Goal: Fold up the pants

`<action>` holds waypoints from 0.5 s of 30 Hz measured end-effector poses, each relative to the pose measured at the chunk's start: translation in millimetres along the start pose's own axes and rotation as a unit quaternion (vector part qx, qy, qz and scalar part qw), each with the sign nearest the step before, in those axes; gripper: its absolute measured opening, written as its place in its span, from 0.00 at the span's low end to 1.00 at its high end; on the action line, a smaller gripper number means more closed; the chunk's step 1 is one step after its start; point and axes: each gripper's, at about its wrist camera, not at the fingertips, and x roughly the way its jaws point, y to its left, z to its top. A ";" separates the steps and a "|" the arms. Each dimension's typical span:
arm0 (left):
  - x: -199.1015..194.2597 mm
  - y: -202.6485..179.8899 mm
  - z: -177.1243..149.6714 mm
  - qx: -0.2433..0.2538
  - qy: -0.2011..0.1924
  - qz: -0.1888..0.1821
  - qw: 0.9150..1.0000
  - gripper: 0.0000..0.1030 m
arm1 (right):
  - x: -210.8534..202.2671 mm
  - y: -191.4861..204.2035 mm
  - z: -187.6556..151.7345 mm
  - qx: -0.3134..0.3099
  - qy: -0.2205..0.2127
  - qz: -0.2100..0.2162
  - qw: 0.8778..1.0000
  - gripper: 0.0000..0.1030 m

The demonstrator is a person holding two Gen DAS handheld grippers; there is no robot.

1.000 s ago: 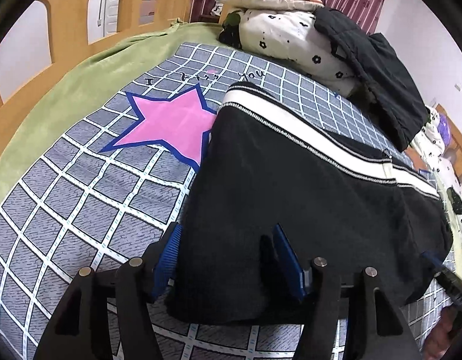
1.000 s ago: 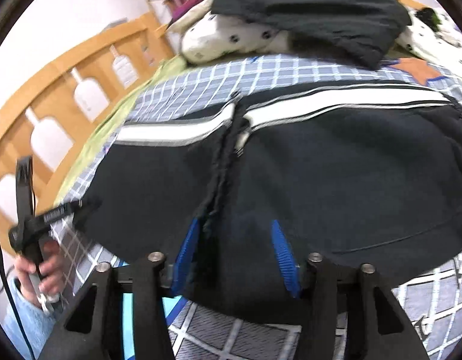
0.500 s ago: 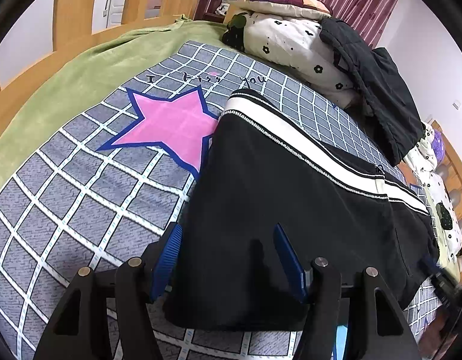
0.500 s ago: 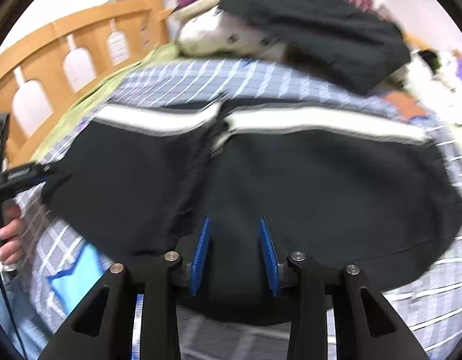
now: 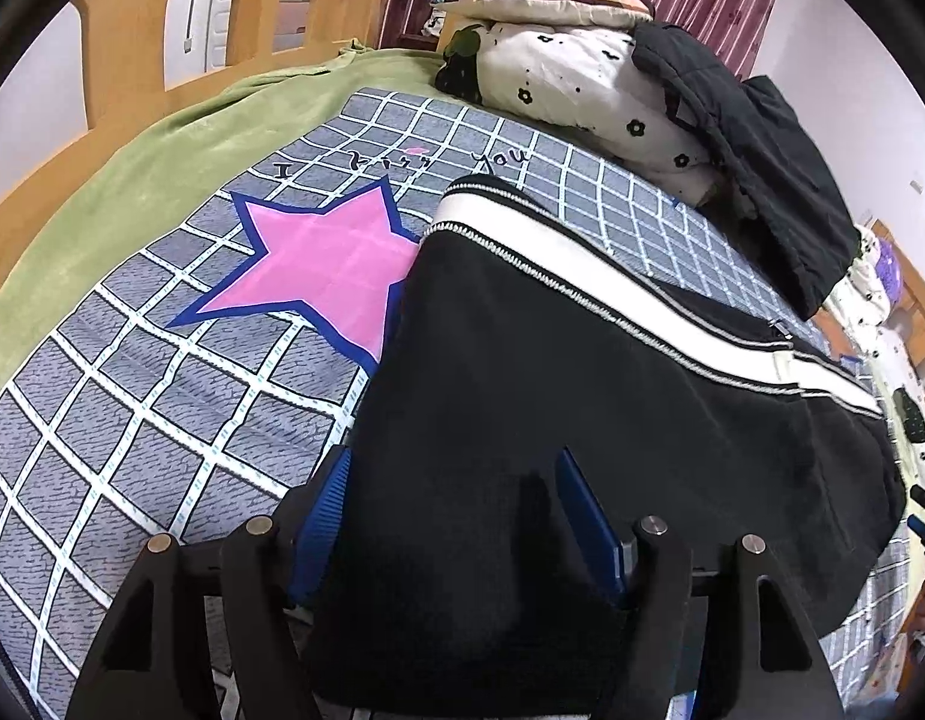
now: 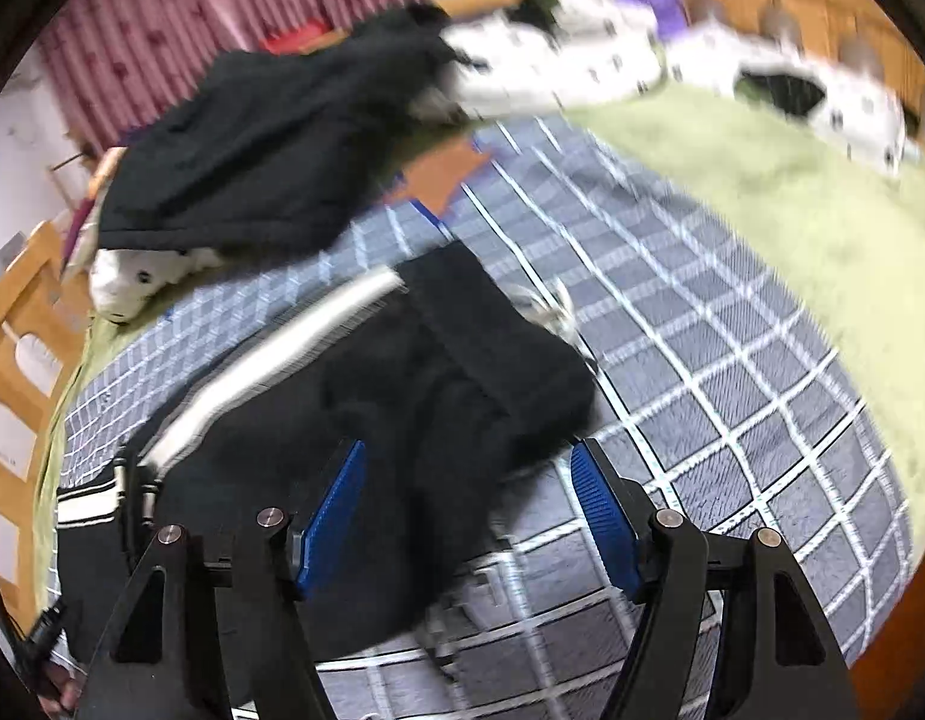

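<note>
Black pants (image 5: 582, 420) with a white side stripe lie across the grey checked bedspread (image 5: 162, 390). My left gripper (image 5: 453, 516) is open, its blue pads (image 5: 324, 510) either side of the near hem at one end of the pants. In the blurred right wrist view the pants (image 6: 432, 396) show a bunched waistband end with a drawstring. My right gripper (image 6: 468, 516) is open over that end, holding nothing. The right gripper's tip shows at the right edge of the left wrist view (image 5: 924, 510).
A black jacket (image 5: 762, 150) lies on white flowered bedding (image 5: 582, 78) at the head of the bed. A green blanket (image 5: 132, 150) runs along the wooden rail (image 5: 132, 30). A pink star (image 5: 324, 264) is printed on the bedspread beside the pants.
My right gripper has opened wider and swung right along the pants to the waistband end. The left gripper has stayed open at the hem, shifting only slightly.
</note>
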 end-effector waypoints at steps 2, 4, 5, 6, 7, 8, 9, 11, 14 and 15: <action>4.7 -3.6 -1.8 0.009 0.000 0.010 1.000 0.68 | 28.2 -13.7 1.0 0.016 0.039 0.006 0.999 0.68; 9.2 -9.3 -3.4 0.024 -0.003 0.025 0.999 0.70 | 56.0 -25.9 -0.9 0.050 0.072 0.036 0.996 0.69; 11.4 -11.9 -3.8 0.031 -0.004 0.033 0.999 0.71 | 61.3 -32.3 -1.0 0.069 0.072 0.054 0.994 0.73; 12.8 -13.6 -4.3 0.035 -0.004 0.036 0.999 0.71 | 63.9 -34.3 3.1 0.077 0.065 0.070 0.993 0.73; 15.0 -15.2 -4.4 0.039 -0.005 0.040 0.998 0.73 | 66.4 -34.0 8.7 0.072 0.060 0.081 0.992 0.73; 16.3 -15.9 -4.3 0.041 -0.006 0.042 0.998 0.74 | 69.3 -33.6 13.9 0.066 0.058 0.089 0.992 0.76; 17.2 -16.3 -4.4 0.041 -0.007 0.042 0.998 0.74 | 73.0 -33.5 18.8 0.063 0.058 0.098 0.992 0.77; 18.1 -14.6 -4.0 0.037 -0.007 0.038 0.999 0.74 | 73.4 -32.2 25.9 0.053 0.046 0.116 0.991 0.70; 19.2 -12.3 -2.3 0.028 -0.005 0.033 0.999 0.74 | 36.5 -19.3 30.7 -0.023 -0.051 0.117 0.992 0.46; 19.6 -12.2 -2.1 0.027 -0.004 0.033 0.999 0.74 | 13.3 -12.9 27.8 -0.064 -0.097 0.128 0.985 0.46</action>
